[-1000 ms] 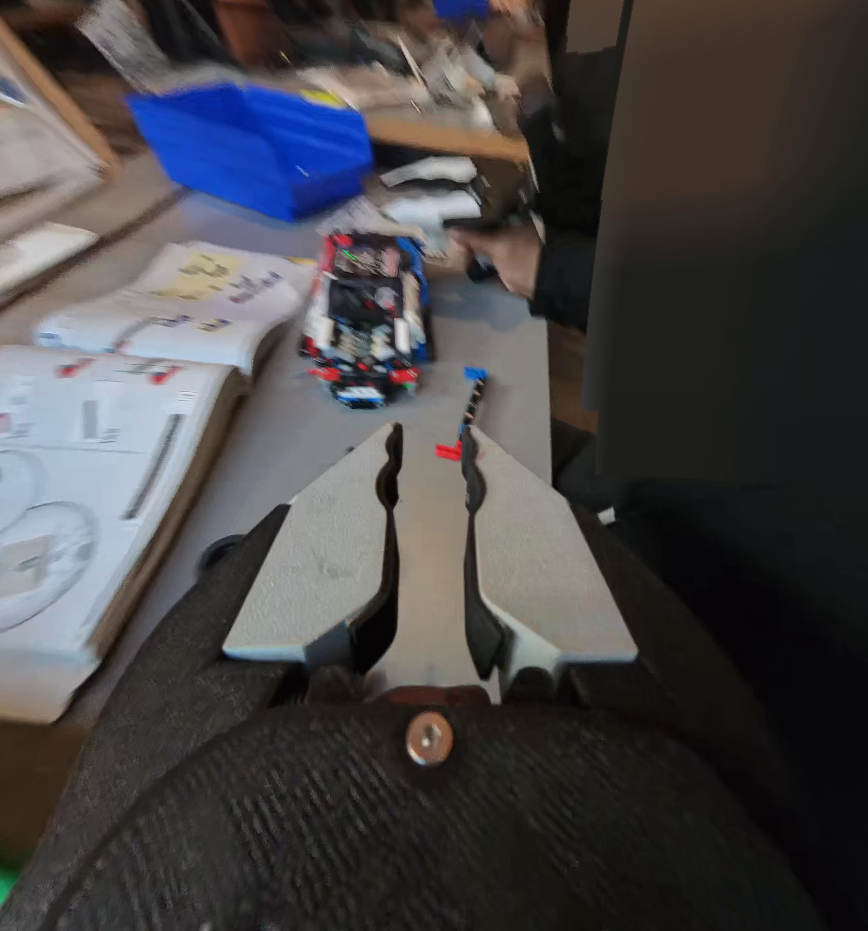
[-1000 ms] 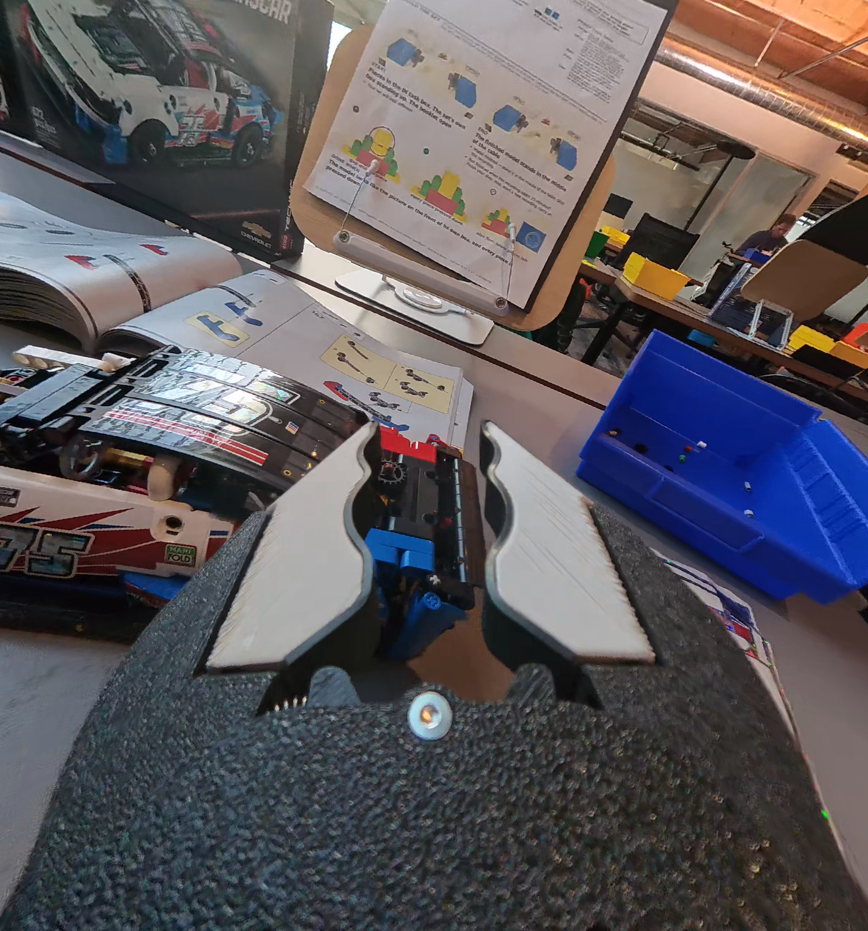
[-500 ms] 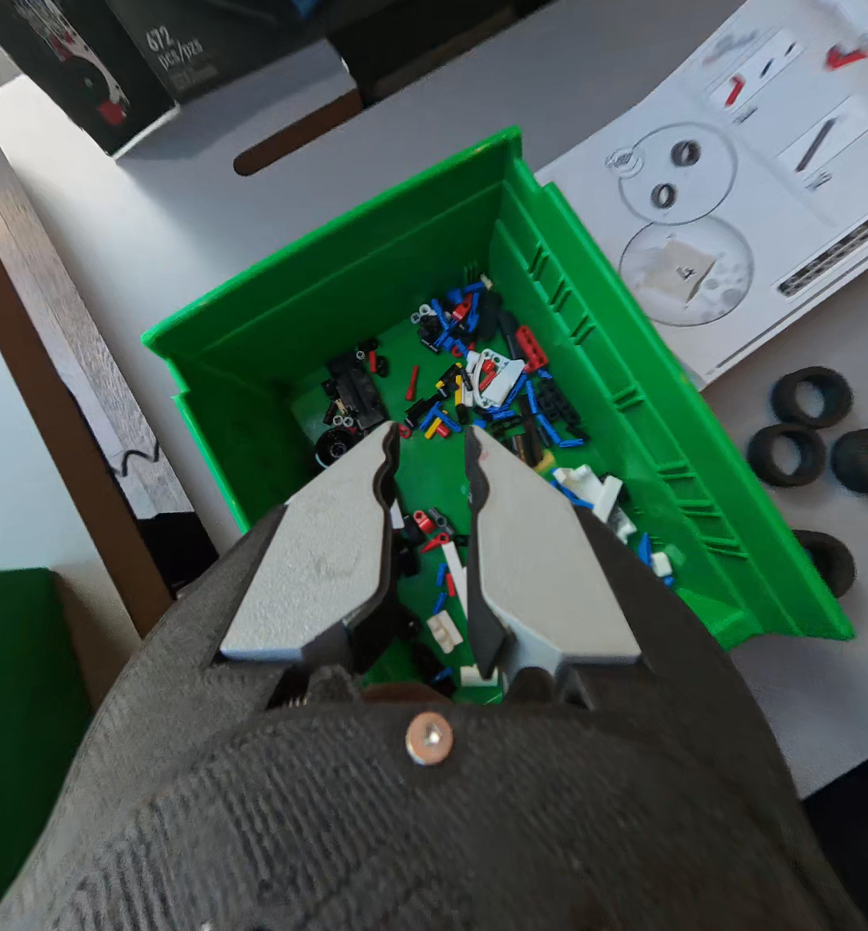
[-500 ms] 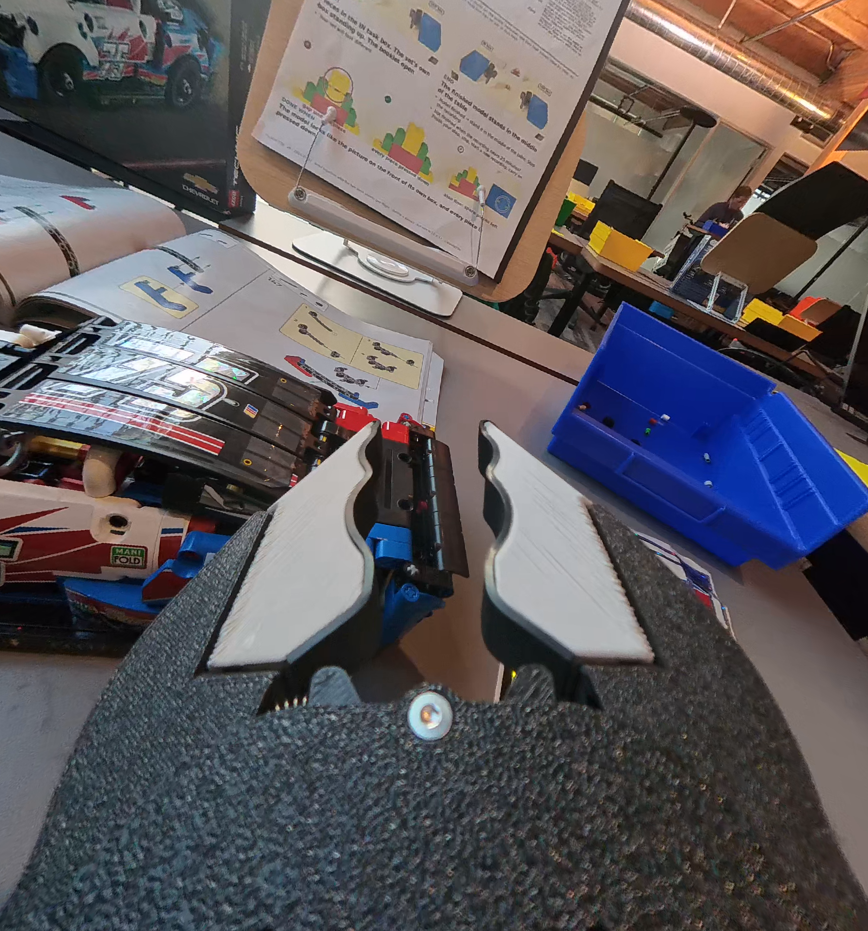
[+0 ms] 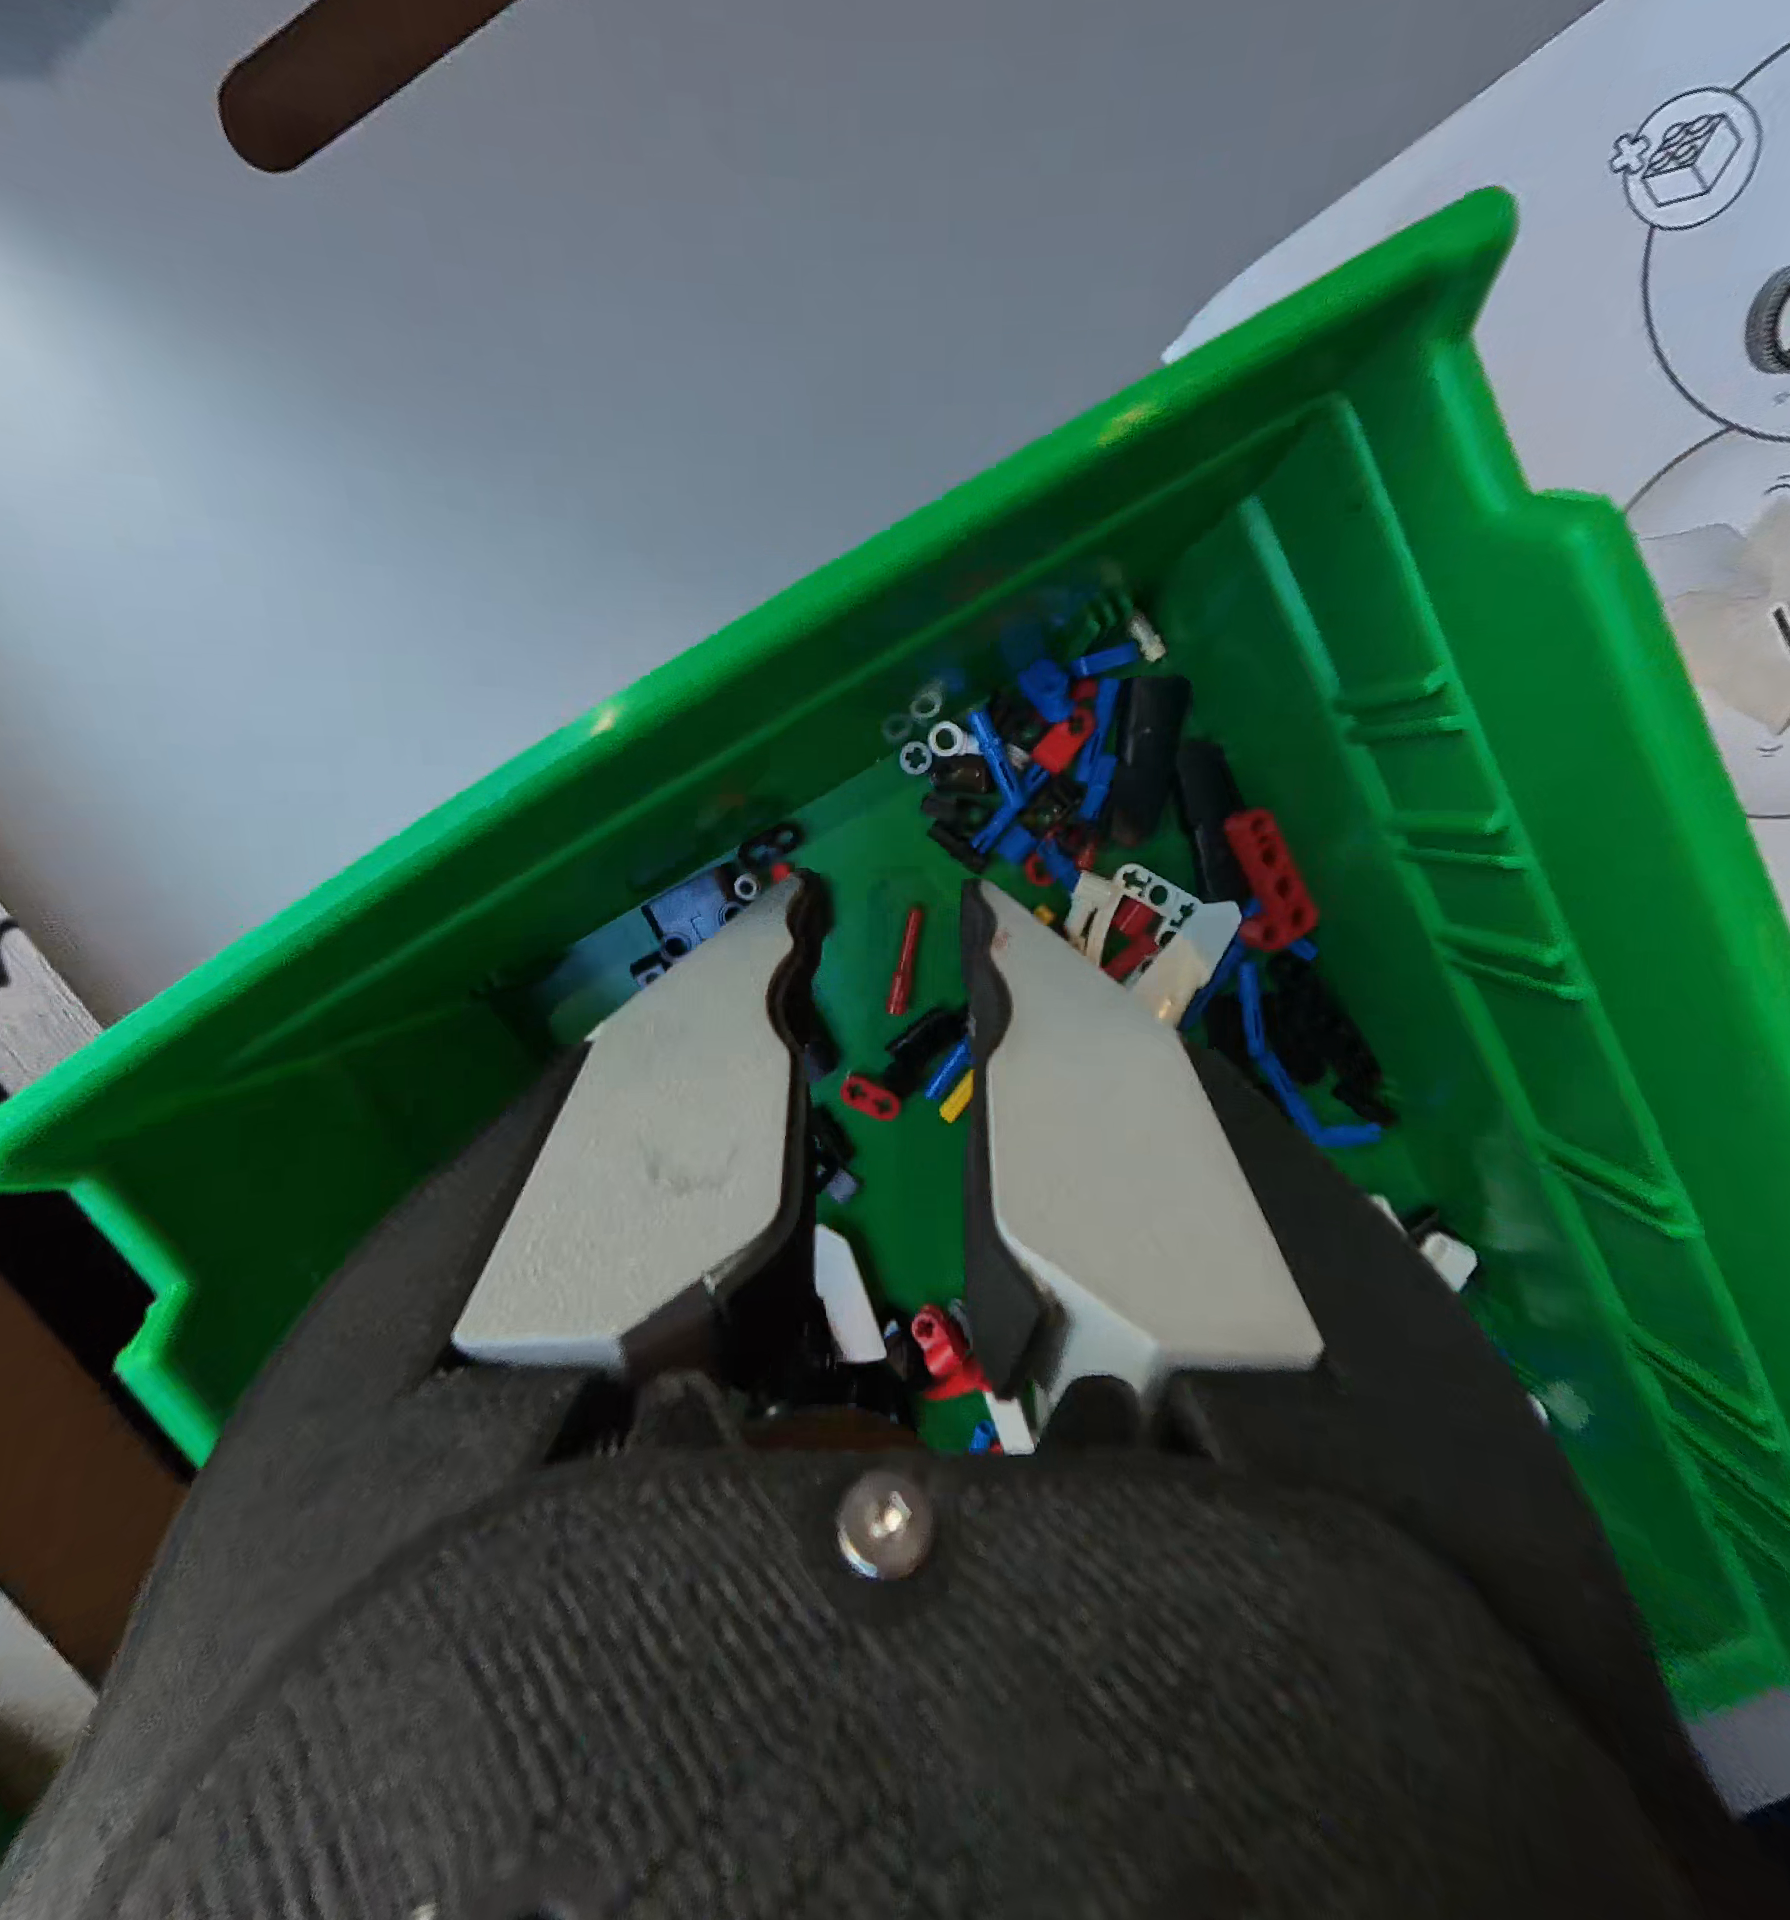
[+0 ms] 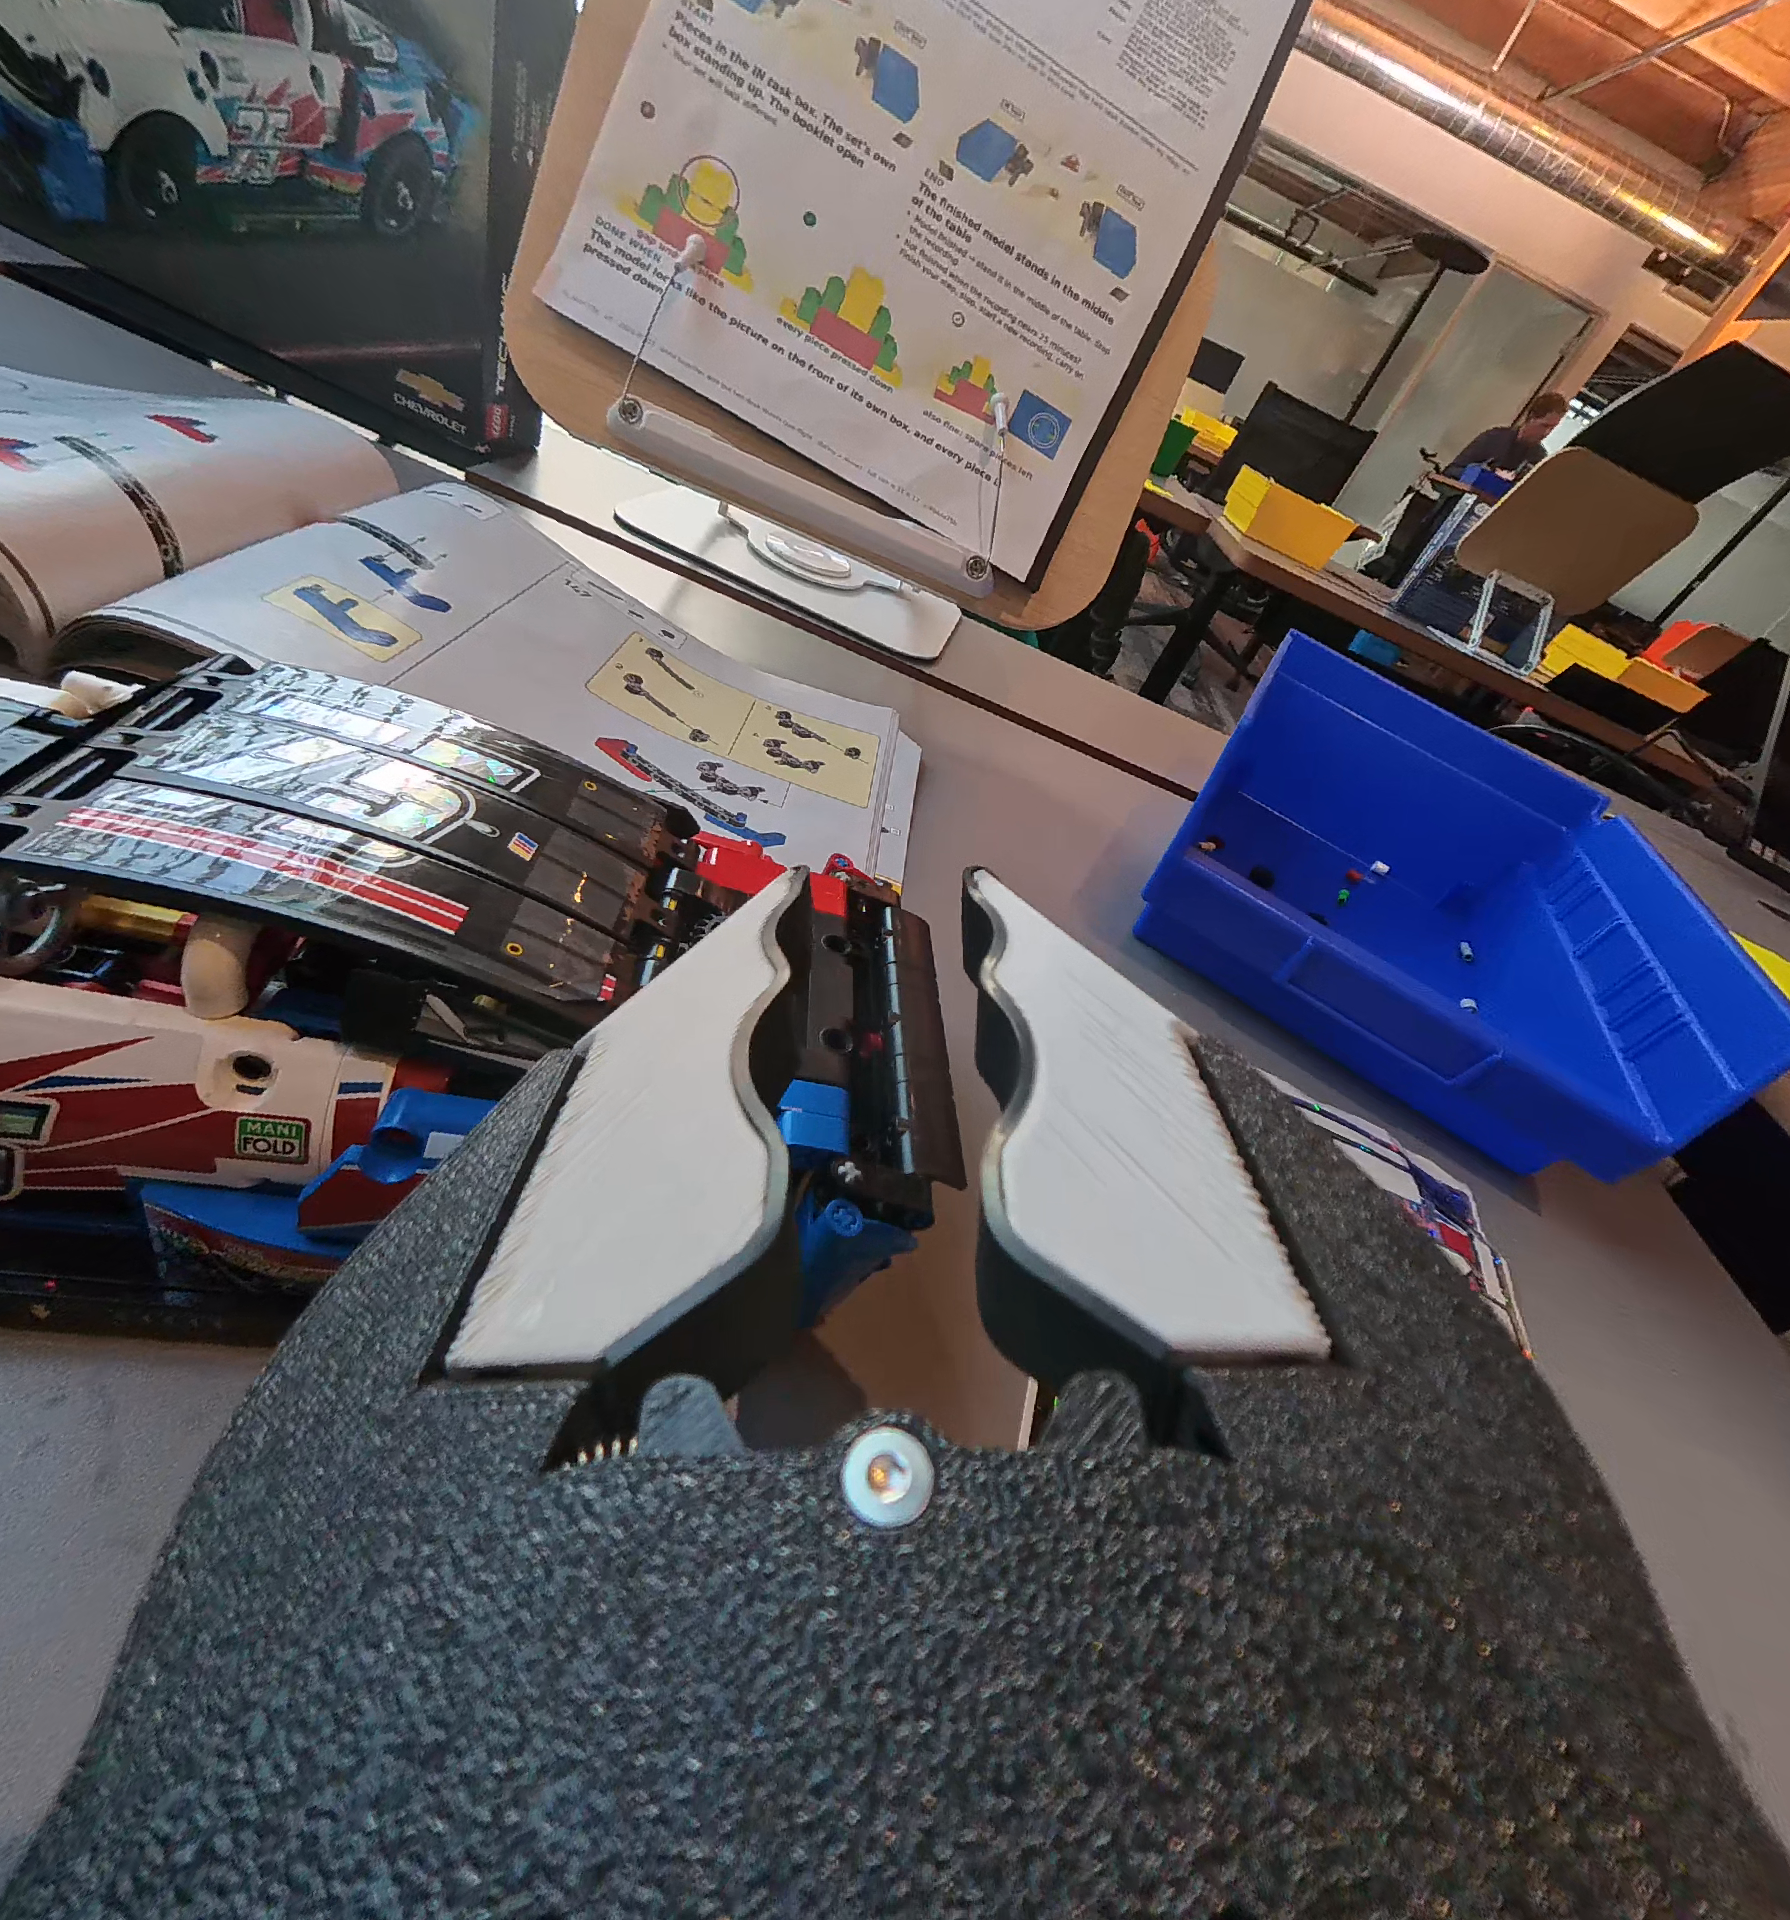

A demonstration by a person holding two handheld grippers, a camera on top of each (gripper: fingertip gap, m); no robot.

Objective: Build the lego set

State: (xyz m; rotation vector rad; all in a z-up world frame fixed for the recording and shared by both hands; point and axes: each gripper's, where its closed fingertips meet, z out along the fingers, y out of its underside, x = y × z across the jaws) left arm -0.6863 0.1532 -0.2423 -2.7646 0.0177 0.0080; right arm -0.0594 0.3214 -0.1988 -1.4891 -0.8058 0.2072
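Observation:
In the left wrist view, a green bin [image 5: 579,769] holds several small loose Lego pieces in red, blue, black and white. My left gripper [image 5: 886,914] is open and empty, low inside the bin. A thin red pin [image 5: 906,961] lies on the bin floor between its fingertips. In the right wrist view, the partly built Lego race car [image 6: 299,831] lies on the grey table at the left. My right gripper [image 6: 883,894] is open at the car's black and blue end [image 6: 870,1039], which sits against the left finger and apart from the right one.
An open instruction booklet [image 6: 745,727] lies behind the car and also shows beside the green bin [image 5: 1753,312]. A blue bin [image 6: 1442,935] with a few small pieces stands at the right. The set's box [image 6: 247,156] and a sheet on a stand [image 6: 870,208] stand at the back. About 65 cm separates my left fingertips from my right.
My left gripper swung away from the car to the green bin and dropped lower into it. My right gripper shifted slightly, so the car's end now sits against its left finger only.

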